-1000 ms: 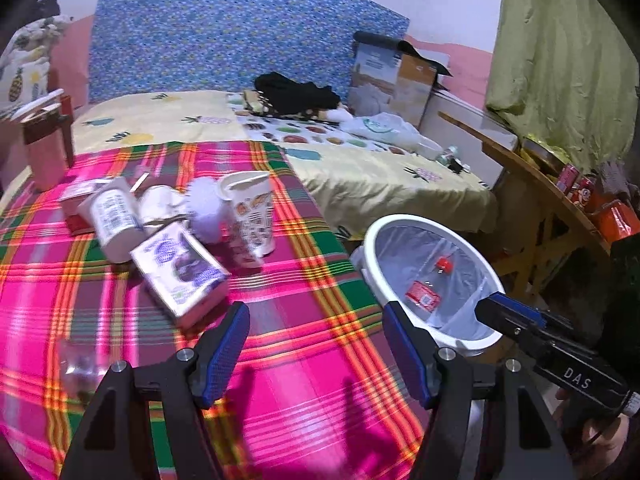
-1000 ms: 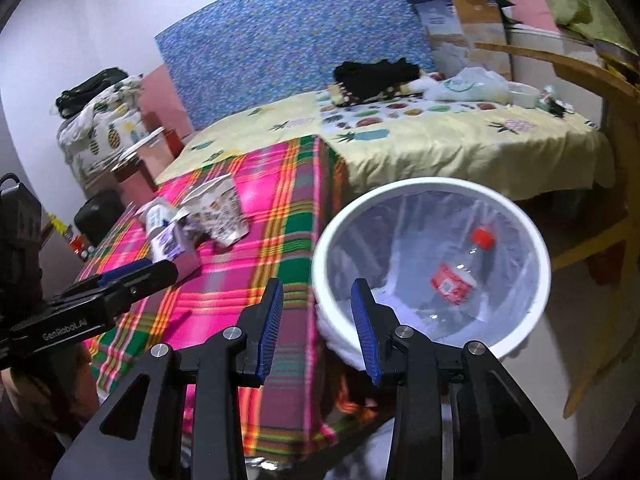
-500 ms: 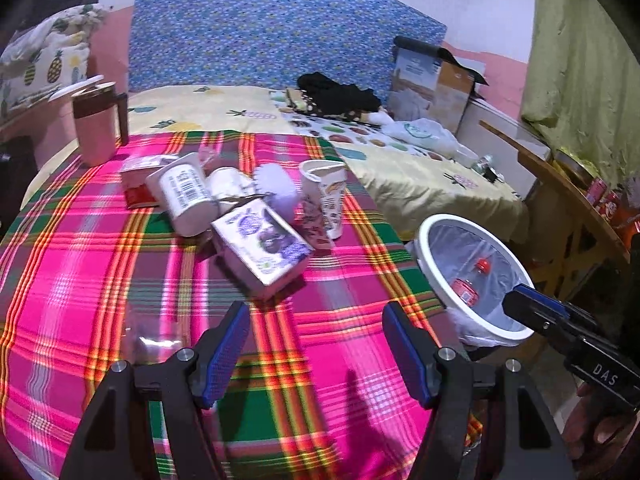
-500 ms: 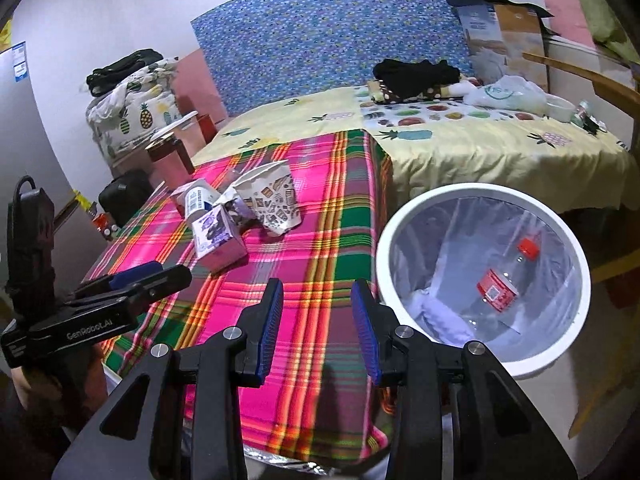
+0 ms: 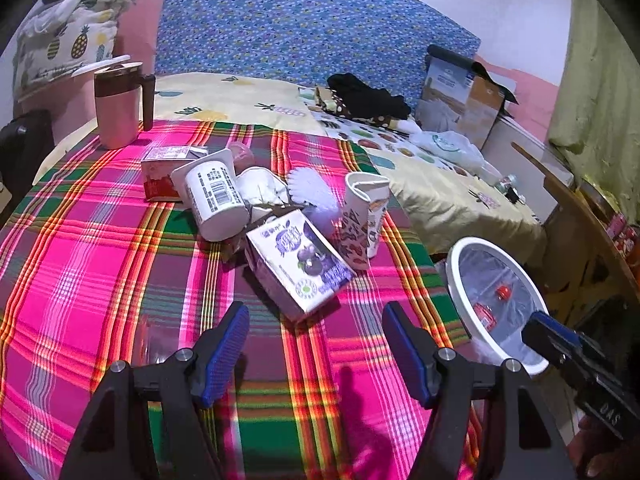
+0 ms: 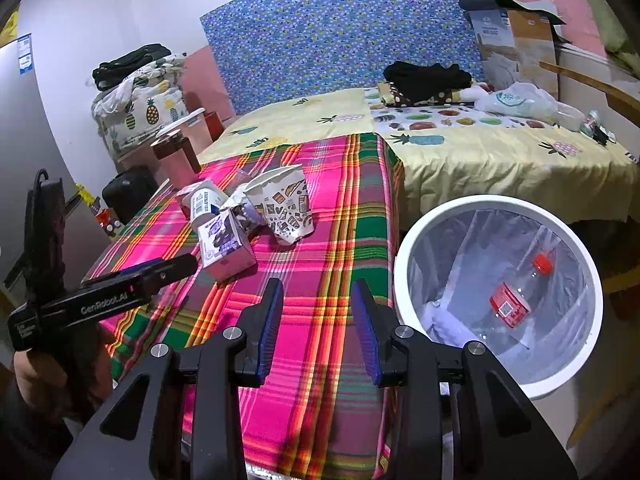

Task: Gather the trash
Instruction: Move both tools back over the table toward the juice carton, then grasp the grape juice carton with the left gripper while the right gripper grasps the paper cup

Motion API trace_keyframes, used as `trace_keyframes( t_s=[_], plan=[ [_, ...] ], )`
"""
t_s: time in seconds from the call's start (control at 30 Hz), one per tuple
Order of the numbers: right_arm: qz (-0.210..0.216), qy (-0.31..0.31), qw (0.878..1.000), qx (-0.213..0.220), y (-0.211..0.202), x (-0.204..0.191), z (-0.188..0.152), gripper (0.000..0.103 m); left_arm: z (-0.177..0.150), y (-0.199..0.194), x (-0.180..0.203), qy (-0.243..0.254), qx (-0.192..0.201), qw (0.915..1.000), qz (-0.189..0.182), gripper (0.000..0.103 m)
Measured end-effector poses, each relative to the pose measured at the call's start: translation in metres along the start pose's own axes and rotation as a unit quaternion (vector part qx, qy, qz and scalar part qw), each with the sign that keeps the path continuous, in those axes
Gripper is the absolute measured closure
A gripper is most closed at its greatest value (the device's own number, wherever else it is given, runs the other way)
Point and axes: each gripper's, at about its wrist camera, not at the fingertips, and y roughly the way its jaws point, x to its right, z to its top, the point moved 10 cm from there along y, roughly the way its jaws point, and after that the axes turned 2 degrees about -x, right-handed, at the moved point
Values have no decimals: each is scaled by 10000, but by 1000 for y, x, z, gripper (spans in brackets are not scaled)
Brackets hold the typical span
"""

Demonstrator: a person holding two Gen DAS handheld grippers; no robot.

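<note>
Trash lies just beyond the left gripper's wide, empty fingers.

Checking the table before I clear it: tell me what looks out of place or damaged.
A heap of trash sits mid-way on the plaid cloth: a purple carton tipped on its side, a white barcode cup lying over, and a patterned paper cup with a crushed rim. The bin holds only a bottle.
</note>
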Motion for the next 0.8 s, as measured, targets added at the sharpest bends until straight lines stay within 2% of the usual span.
trace_keyframes(
  t_s=[0.43, 0.63, 0.8],
  plan=[
    [-9, -60, 10000, 10, 10, 3, 10, 66, 20, 44, 2, -256, -118, 9989, 366, 34],
    [-10, -58, 10000, -15, 15, 6, 14, 66, 20, 64, -9, -455, -272, 9970, 557, 34],
    [11, -92, 9999, -39, 19, 4, 15, 66, 17, 57, -14, -271, -223, 9972, 665, 37]
  ],
)
